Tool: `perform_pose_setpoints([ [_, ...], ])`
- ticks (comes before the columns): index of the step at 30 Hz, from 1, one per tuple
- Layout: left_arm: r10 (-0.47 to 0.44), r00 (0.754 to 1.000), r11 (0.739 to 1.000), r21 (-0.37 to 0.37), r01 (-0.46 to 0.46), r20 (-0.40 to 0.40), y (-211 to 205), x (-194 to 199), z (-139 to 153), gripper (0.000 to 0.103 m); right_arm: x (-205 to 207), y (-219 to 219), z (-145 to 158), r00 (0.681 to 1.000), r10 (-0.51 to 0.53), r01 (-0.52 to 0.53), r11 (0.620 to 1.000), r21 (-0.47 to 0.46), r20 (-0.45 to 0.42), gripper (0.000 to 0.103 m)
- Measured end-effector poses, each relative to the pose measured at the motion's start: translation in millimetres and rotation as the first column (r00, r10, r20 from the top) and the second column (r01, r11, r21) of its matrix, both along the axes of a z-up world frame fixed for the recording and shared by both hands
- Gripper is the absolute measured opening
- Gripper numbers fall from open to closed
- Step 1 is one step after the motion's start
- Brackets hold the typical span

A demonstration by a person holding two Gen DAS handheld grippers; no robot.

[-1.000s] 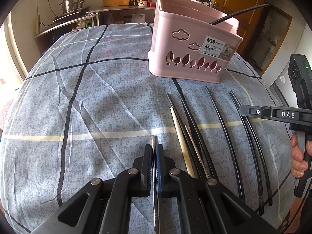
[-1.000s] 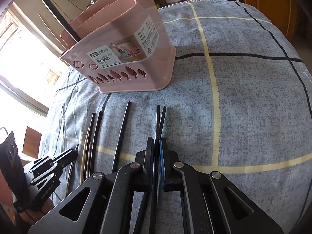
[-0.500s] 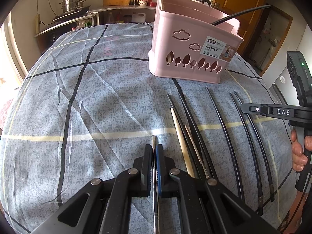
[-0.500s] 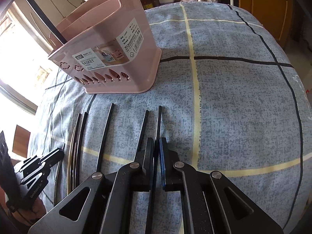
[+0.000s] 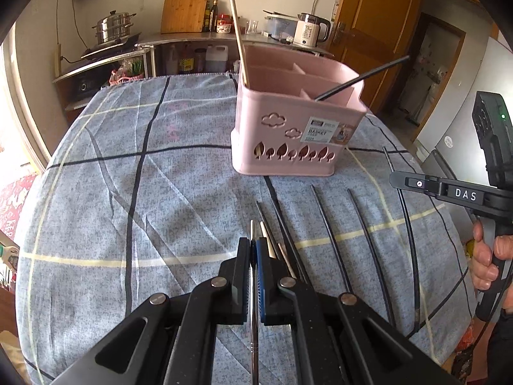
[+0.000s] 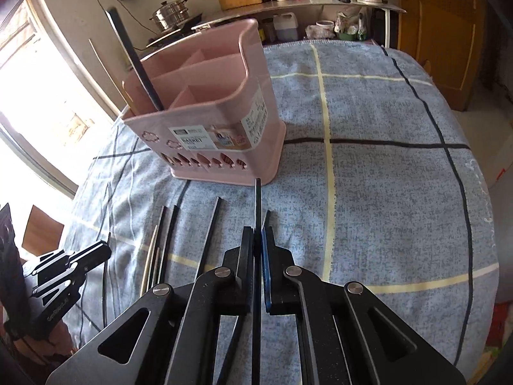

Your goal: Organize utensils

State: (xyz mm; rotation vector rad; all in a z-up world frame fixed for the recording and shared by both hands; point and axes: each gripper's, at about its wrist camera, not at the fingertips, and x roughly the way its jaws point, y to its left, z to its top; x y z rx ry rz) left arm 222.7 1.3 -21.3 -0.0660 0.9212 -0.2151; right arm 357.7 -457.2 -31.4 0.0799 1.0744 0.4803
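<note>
A pink utensil basket [image 5: 298,128] [image 6: 211,134] stands on the blue checked cloth, holding one wooden chopstick [image 5: 237,35] and one black chopstick [image 5: 362,78] [image 6: 134,61]. Several black and wooden chopsticks [image 5: 327,227] [image 6: 166,240] lie in a row in front of it. My left gripper [image 5: 253,247] is shut on a thin metal chopstick [image 5: 252,234], low over the cloth. My right gripper [image 6: 257,234] is shut on a black chopstick [image 6: 257,205], lifted off the cloth, tip pointing toward the basket. It shows at the right edge of the left wrist view [image 5: 397,181].
The table [image 5: 128,192] is covered by the checked cloth. A kitchen counter [image 5: 179,37] with a steel pot [image 5: 113,29], cutting board and kettle [image 5: 309,33] stands behind the table. A wooden door [image 5: 375,32] is at the back right. A bright window [image 6: 29,96] is at the left.
My right gripper has risen off the cloth with one black chopstick, leaving its neighbour lying there. My left gripper has lifted and tilted up slightly, still shut on the metal chopstick.
</note>
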Motion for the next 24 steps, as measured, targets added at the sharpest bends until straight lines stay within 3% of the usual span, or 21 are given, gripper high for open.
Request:
perform_pose_setpoints([
  [12,0.006,0.987,1.000,-0.012,-0.004,0.161,9,-17,80,0.004,-35,-11,97,0.973,-0.020,0.001,0.997,0.083,0.228,0.005],
  [24,0.000,0.982,1.000,-0.008,0.001,0.187,8,-35,95,0.003,-63,-19,121,0.954,-0.014,-0.018,0.994,0.103,0.299,0.005],
])
